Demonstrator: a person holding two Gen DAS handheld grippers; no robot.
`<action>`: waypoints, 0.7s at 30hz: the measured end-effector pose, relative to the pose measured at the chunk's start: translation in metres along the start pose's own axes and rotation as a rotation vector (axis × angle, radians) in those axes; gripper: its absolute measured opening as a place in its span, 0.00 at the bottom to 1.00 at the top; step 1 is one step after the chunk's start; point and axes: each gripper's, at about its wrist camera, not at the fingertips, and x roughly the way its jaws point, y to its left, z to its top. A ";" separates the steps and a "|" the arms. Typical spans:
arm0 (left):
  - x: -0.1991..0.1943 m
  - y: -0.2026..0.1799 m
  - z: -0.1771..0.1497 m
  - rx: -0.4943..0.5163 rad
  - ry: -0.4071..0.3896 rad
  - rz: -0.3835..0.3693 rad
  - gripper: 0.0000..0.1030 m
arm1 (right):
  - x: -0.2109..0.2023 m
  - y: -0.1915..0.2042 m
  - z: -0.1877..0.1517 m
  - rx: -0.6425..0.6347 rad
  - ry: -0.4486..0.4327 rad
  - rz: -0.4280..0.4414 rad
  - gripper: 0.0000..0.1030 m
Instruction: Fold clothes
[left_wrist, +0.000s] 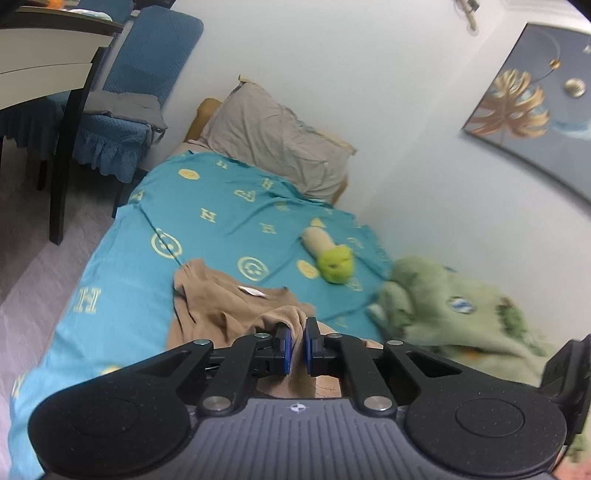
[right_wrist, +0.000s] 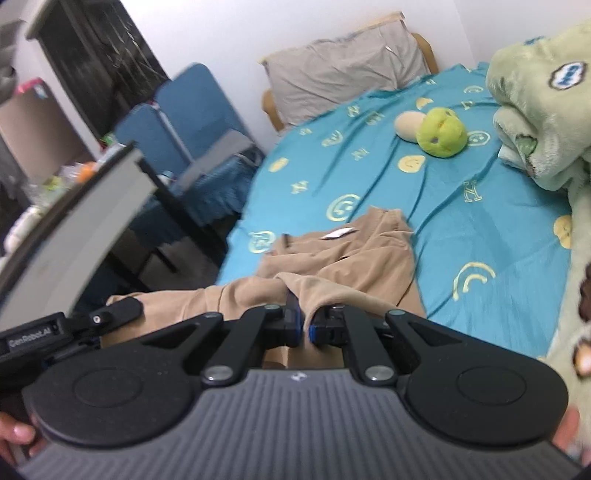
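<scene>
A bed (left_wrist: 122, 266) under a teal patterned sheet (right_wrist: 461, 229) fills both views, with a grey pillow (left_wrist: 273, 147) at its head, a green fleece blanket (right_wrist: 543, 110) bunched along the wall side and a small green-headed plush toy (left_wrist: 334, 264) between them. The task's thing, a tan garment (left_wrist: 214, 310), lies across the near edge of the bed — partly spread, partly rumpled, a white label (right_wrist: 338, 233) showing on its upper side.

The left gripper (left_wrist: 297, 332) has its blue pads drawn nearly together, with a ridge of tan cloth pinched between them. The right gripper (right_wrist: 304, 314) is likewise almost closed, a fold of the same cloth draped over and caught between its tips.

As for progress, the garment is neither flat nor a tidy packet: creases run unevenly and one edge hangs toward the person. With both ends gripped, a fold looks under way — whether a spreading-out or a later fold, the views do not settle. No finished stack of clothes shows anywhere.
</scene>
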 end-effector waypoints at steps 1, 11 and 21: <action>0.017 0.004 0.001 0.009 0.007 0.019 0.08 | 0.015 -0.004 0.003 -0.001 0.013 -0.015 0.08; 0.137 0.042 -0.028 0.165 0.113 0.169 0.10 | 0.133 -0.028 -0.013 -0.125 0.147 -0.171 0.09; 0.179 0.052 -0.048 0.281 0.174 0.245 0.18 | 0.155 -0.036 -0.014 -0.121 0.211 -0.194 0.11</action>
